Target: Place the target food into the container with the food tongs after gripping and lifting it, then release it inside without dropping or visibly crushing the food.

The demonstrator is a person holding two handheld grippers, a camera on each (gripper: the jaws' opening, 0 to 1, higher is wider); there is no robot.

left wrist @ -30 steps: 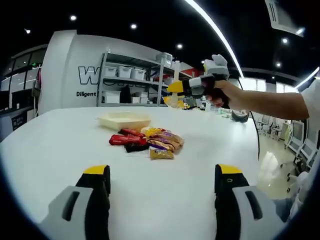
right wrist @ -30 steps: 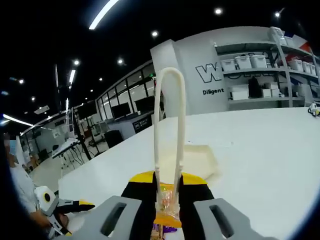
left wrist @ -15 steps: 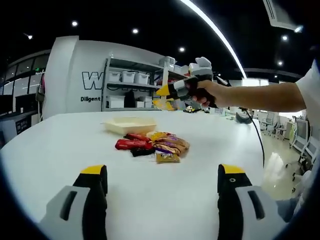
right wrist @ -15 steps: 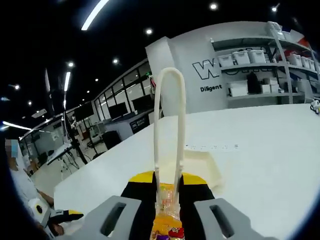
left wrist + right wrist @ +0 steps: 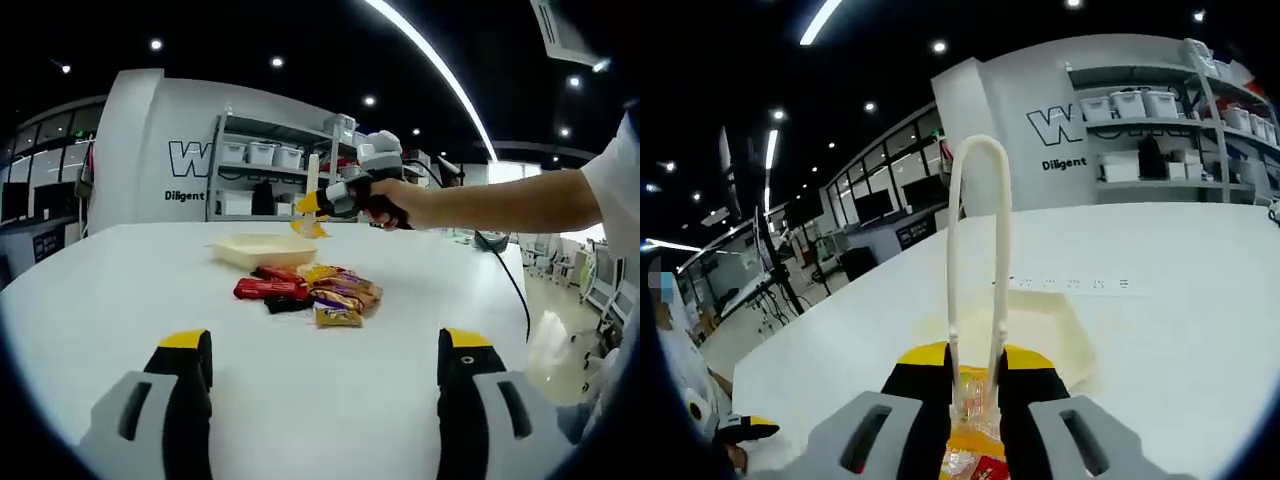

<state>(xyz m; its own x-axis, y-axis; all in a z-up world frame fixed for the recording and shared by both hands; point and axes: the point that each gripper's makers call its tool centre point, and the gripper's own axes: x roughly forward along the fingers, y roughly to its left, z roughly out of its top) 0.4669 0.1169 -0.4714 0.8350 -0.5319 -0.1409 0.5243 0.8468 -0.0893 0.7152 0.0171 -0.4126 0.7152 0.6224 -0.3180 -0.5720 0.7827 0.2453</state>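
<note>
right gripper (image 5: 975, 400) clamps tongs (image 5: 977, 250) holding snack (image 5: 972, 440), tray (image 5: 1070, 335) just beyond | left gripper (image 5: 320, 370) jaws wide, empty

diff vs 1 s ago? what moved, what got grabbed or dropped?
The right gripper has carried the tongs and the pinched yellow snack packet leftward in the left gripper view, to above the cream container; in the right gripper view the container has come closer. Nothing grabbed or released. The left gripper stays open and the packet pile lies as before.
</note>
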